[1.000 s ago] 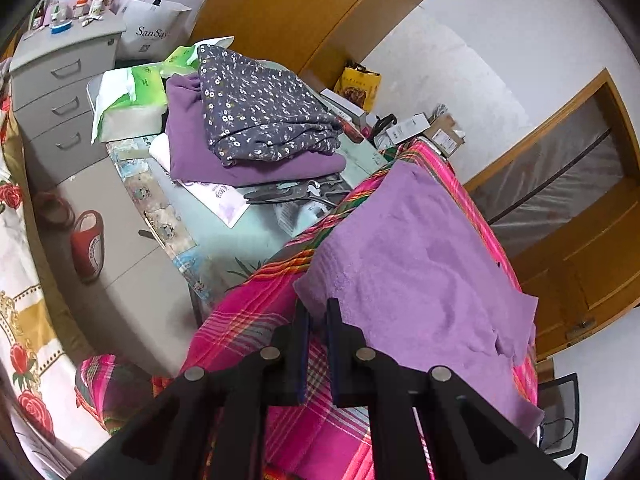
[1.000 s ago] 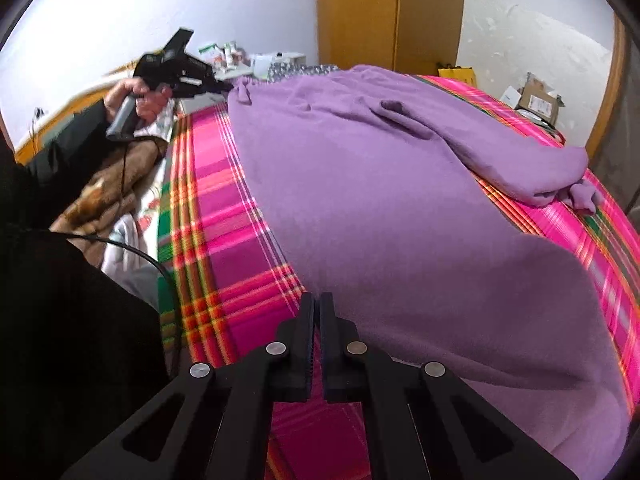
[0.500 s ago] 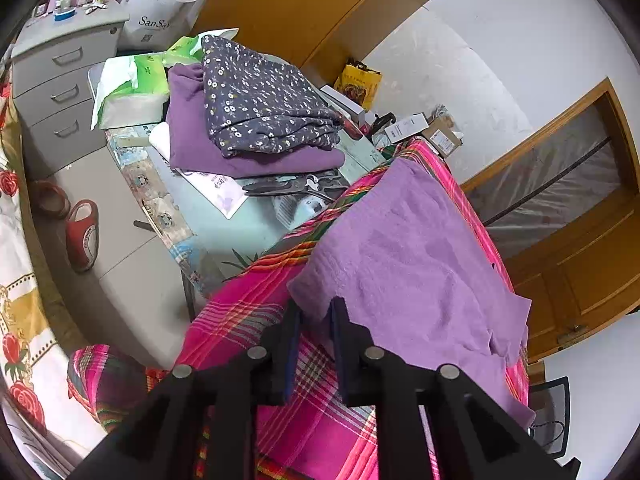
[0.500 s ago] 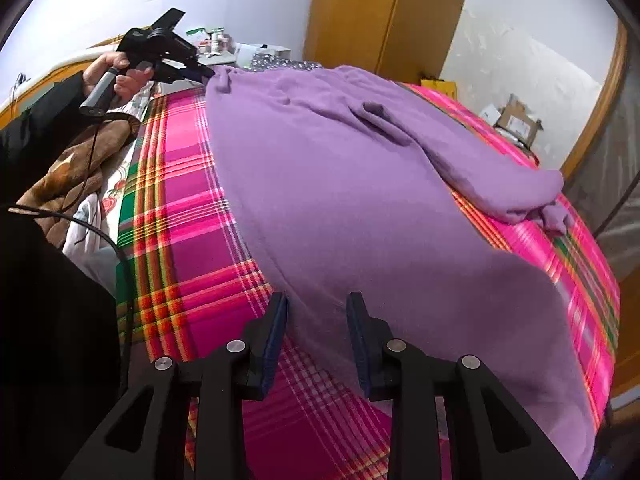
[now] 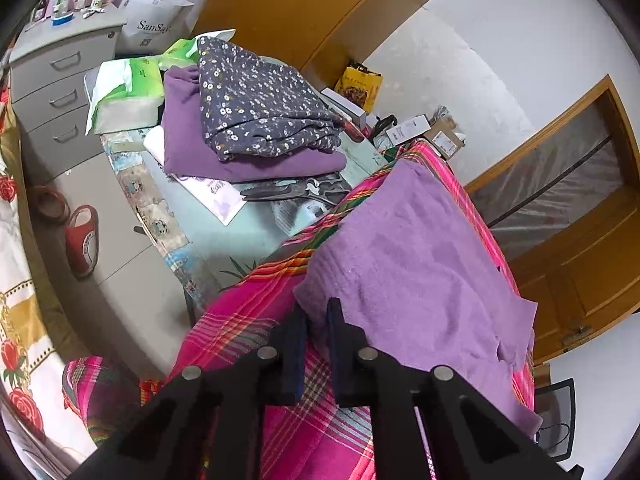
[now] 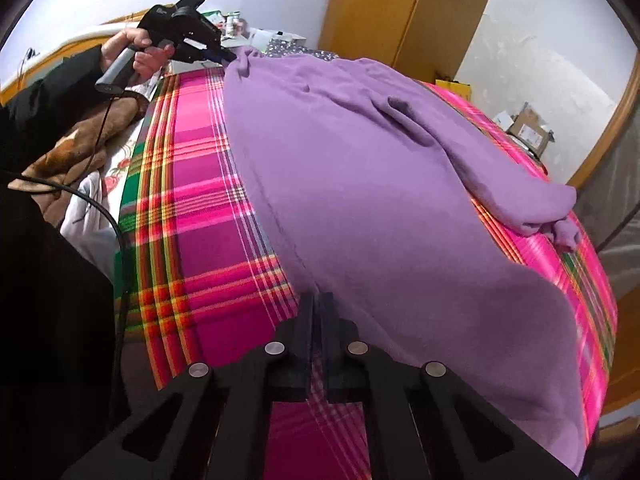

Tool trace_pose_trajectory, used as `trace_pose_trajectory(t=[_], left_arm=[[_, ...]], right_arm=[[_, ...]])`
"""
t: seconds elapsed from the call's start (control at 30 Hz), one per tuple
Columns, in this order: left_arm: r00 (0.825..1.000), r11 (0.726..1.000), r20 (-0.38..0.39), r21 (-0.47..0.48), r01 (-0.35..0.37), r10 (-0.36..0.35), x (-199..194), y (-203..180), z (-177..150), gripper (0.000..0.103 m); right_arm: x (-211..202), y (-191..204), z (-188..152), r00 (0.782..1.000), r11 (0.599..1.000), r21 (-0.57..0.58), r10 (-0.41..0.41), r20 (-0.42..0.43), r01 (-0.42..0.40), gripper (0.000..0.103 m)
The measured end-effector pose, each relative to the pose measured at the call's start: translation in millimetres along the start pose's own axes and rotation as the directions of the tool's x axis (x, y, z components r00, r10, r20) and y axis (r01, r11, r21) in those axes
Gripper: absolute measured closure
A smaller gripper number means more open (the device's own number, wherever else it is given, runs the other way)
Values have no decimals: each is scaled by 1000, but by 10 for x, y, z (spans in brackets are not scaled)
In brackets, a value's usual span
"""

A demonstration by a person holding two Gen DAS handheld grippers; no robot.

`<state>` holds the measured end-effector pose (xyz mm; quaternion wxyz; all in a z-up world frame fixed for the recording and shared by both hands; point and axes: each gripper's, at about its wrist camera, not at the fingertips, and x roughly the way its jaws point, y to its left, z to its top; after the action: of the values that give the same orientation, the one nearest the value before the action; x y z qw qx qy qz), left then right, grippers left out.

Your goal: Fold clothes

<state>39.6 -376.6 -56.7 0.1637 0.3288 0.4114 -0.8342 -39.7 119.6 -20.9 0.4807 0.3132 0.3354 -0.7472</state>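
Observation:
A purple garment point(image 6: 360, 184) lies spread over a pink plaid cloth point(image 6: 200, 216); one sleeve point(image 6: 532, 208) is folded across it towards the right. My right gripper point(image 6: 318, 300) is shut, pinching the garment's near left edge. At the far corner, a person's hand holds my left gripper point(image 6: 226, 56), and the cloth bunches at its tips. In the left wrist view, the left gripper point(image 5: 316, 312) has closed on the corner of the purple garment point(image 5: 420, 264), with fabric between its fingers.
A table point(image 5: 240, 240) beyond the plaid cloth carries a folded floral garment point(image 5: 260, 108) on a folded purple one point(image 5: 184, 136), scissors point(image 5: 296, 192), papers and green packs. Grey drawers point(image 5: 60, 92) and slippers point(image 5: 82, 240) are on the left. A dark sleeve point(image 6: 48, 92) and cable lie left.
Both grippers were shut a second ago, opened half a second ago, and have now closed on the purple garment: the left on its far corner, the right on its near edge.

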Motion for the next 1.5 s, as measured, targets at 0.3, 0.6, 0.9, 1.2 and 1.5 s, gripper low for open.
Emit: trace_pose_trajectory(t=[0.3, 0.6, 0.9, 1.2, 1.5], left_arm=[[1000, 1000, 28, 11, -5, 4, -268, -57, 11, 96], [996, 995, -8, 55, -88, 88, -367, 81, -54, 96], [995, 988, -45, 130, -85, 91, -322, 85, -109, 92], [974, 971, 0, 75, -226, 227, -533, 355, -88, 92], [998, 962, 49, 268, -42, 30, -567, -461, -331, 92]], right_arm=[[-244, 34, 75, 995, 996, 17, 83, 56, -84, 101], [-205, 133, 35, 982, 983, -2, 185, 30, -185, 101], [-177, 57, -42, 970, 969, 52, 239, 40, -241, 97], [-490, -232, -160, 967, 949, 238, 159, 199, -205, 72], [-634, -655, -414, 969, 868, 493, -69, 239, -60, 72]])
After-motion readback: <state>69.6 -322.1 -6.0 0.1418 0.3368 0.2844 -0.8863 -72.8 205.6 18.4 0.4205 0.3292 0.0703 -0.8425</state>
